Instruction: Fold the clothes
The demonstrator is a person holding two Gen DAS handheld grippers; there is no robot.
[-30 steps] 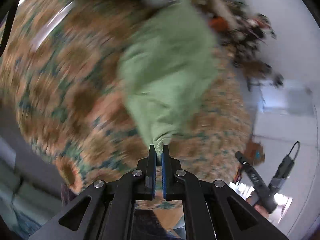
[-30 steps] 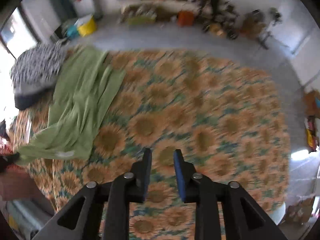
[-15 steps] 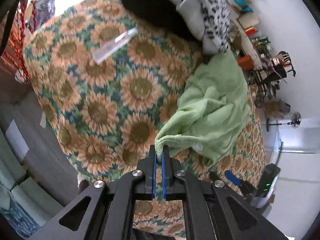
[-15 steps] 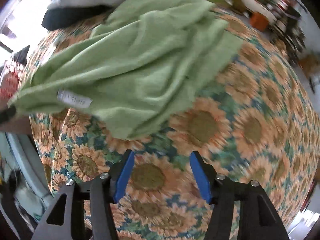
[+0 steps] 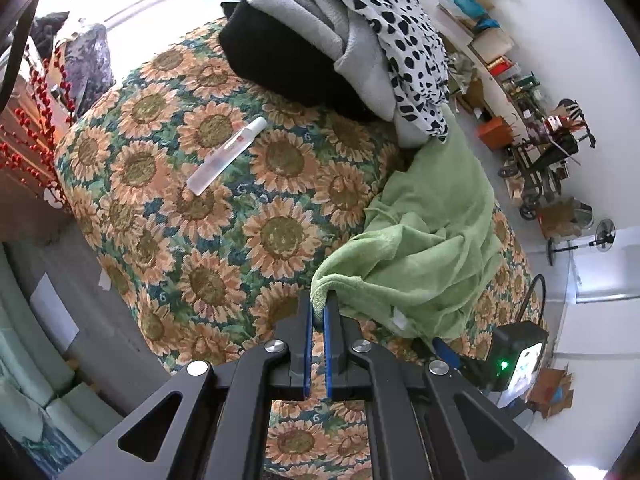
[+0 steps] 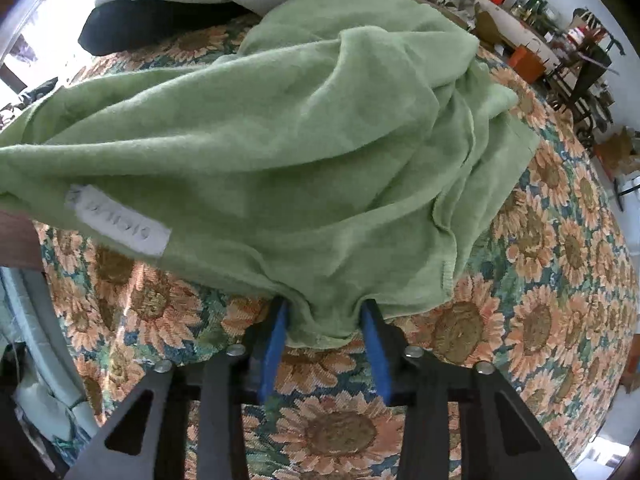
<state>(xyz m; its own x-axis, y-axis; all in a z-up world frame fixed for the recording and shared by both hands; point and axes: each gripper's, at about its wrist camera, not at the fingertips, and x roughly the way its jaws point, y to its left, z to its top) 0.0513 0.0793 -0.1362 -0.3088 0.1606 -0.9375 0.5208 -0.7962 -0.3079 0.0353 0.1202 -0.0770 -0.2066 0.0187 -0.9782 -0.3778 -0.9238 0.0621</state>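
The big surface with the sunflower-patterned cover point(image 5: 256, 184), a bed or a desk, I can't tell which, carries everything. At its far end sits a heap of other clothes: a black garment point(image 5: 280, 60), a grey fleece point(image 5: 320, 12) and a white cloth with black spots point(image 5: 404, 28) on top. The crumpled light-green soft garment point(image 6: 300, 128) lies on the right part of the cover, its far end touching that heap, its near edge close to the near rim. A white sewn-in label point(image 6: 120, 224) shows on its near left side.

The left gripper point(image 5: 318, 312) is clamped tight on a bunched corner of the green garment and holds it lifted just off the cover. The right gripper point(image 6: 324, 316) stands wide apart, a fold of the near hem lying between its blue pads point(image 6: 276, 340), not yet pinched.

To do this well, I'd say the right one should close on the hem only, not on the cover beneath, and take a single layer near a corner. Then both could draw apart to pull the edge taut before laying it flat.

The open room is the bare cover left of the garment, though a clear plastic tube with a white cap point(image 5: 226, 156) lies there. The near rim drops off close by, so spreading towards the middle looks safer.
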